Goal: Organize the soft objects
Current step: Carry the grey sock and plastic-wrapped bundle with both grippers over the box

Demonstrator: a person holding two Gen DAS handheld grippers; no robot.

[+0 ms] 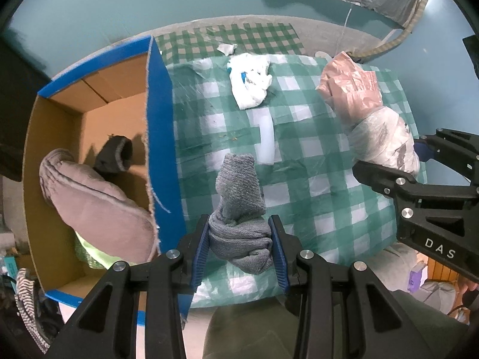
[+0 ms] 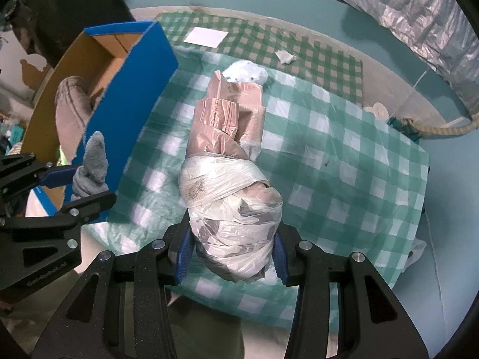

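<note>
My left gripper (image 1: 239,239) is shut on a rolled grey sock (image 1: 239,203), held just above the green checked cloth (image 1: 314,179), right of the blue cardboard box (image 1: 160,119). It also shows in the right wrist view (image 2: 91,170). My right gripper (image 2: 232,248) is shut on a bundle of pink and white plastic bags (image 2: 230,164), seen from the left wrist at the right (image 1: 374,125). The box holds a pinkish-grey slipper (image 1: 92,203) and a dark sock (image 1: 115,155).
A crumpled white bag (image 1: 250,80) lies on the cloth at the back. A small white scrap (image 2: 284,56) and a white paper sheet (image 2: 205,37) lie on the darker checked mat. Silver foil (image 2: 419,15) hangs at the top right. Striped fabric (image 1: 27,302) lies left of the box.
</note>
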